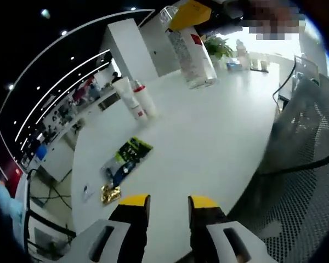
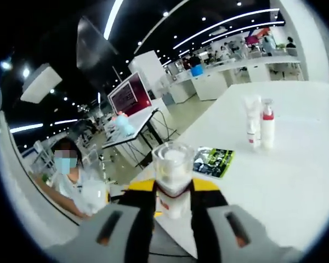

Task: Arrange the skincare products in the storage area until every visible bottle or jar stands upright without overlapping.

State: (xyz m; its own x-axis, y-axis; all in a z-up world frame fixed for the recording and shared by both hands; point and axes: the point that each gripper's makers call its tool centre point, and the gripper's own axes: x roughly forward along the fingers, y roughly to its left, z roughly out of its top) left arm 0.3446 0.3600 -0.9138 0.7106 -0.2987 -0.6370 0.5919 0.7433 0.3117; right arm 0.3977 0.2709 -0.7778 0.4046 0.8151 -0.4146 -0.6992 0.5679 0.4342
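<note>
Right gripper (image 2: 172, 192) clamps a clear-capped bottle (image 2: 172, 167); left gripper (image 1: 169, 205) gapes over the table (image 1: 208, 137).

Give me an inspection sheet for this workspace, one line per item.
Surface: white table, mostly bare.
Job's things: two slim white bottles standing upright side by side; a clear-capped bottle held off the table.
Clutter: green-and-black packet, small gold packet, potted plant at the far end.
Grippers: left gripper open, jaws apart above the table; right gripper shut on the clear-capped bottle.
Cables: a dark cable runs along the table edge near the mesh chair.
Surroundings: open hall with ceiling light strips, other desks, a seated person.
</note>
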